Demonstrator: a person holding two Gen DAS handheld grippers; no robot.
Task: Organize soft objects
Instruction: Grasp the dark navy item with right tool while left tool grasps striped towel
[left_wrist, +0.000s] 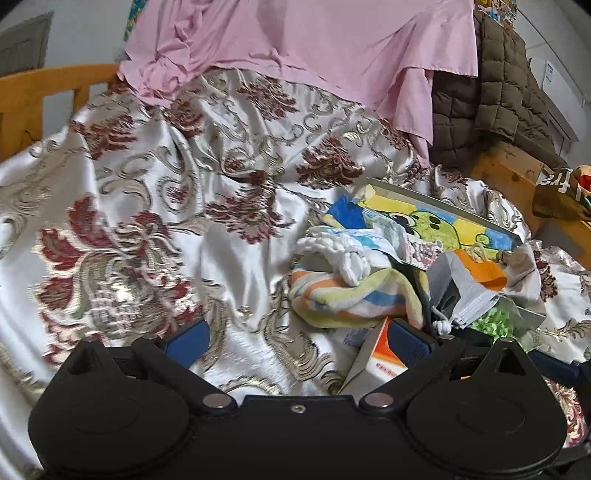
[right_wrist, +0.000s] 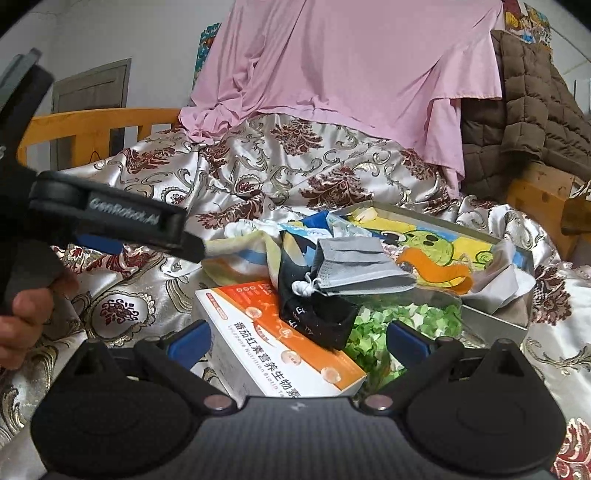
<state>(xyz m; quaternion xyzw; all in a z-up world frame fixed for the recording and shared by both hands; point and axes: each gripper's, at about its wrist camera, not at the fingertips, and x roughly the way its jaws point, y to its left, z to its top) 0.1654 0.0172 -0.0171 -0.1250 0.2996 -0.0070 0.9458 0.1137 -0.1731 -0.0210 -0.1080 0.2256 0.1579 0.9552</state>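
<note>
Risk: snagging | right gripper (right_wrist: 295, 341) spread wide, grasping nothing, over orange box (right_wrist: 280, 343) | left gripper (left_wrist: 299, 341) released, empty | soft pile, grey mask (right_wrist: 354, 269) centre frame; its loops may drag black cloth (right_wrist: 317, 314) along.

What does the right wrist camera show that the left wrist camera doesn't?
Only the right wrist view shows the left gripper from outside, the hand holding it, the box top with its printing, and the black cloth. Only the left wrist view shows the white knit piece clearly. Both show the pink sheet, striped towel, grey mask and tray.
</note>
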